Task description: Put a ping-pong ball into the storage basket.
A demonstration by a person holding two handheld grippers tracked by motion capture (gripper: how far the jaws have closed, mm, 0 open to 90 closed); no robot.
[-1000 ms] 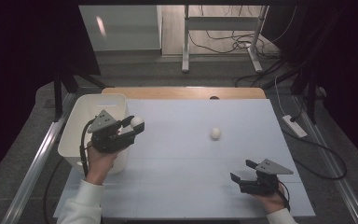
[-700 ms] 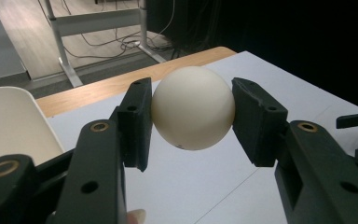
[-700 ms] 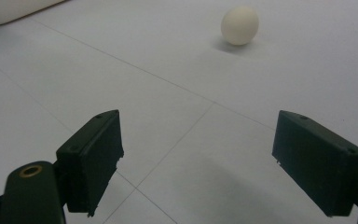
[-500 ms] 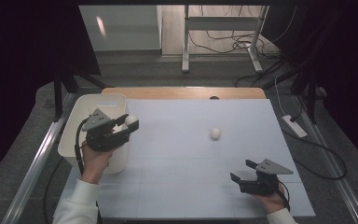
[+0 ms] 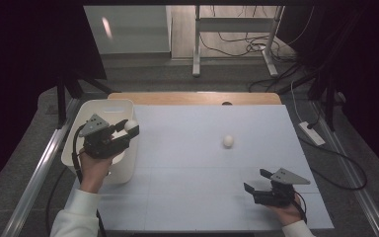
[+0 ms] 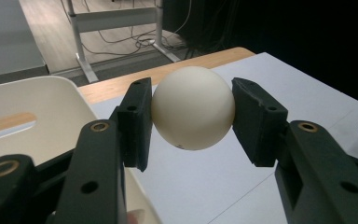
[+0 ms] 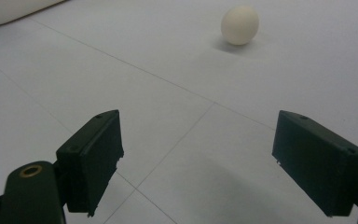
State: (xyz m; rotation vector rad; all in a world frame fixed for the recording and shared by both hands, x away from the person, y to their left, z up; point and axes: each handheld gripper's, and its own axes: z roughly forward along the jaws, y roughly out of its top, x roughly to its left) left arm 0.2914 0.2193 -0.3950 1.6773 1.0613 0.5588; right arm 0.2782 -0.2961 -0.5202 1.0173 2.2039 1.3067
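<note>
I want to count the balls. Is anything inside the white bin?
The bin's visible inside looks bare. The left gripper, holding a ball, and the hand cover much of it, so more could hide there.

Dark room w/ grey floor [image 5: 187,74], cables [image 5: 237,47], white table frame [image 5: 212,24] behind.

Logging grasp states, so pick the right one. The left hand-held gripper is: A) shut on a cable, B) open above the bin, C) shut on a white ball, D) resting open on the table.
C: the left hand-held gripper has both jaws pressed against the white ball.
</note>
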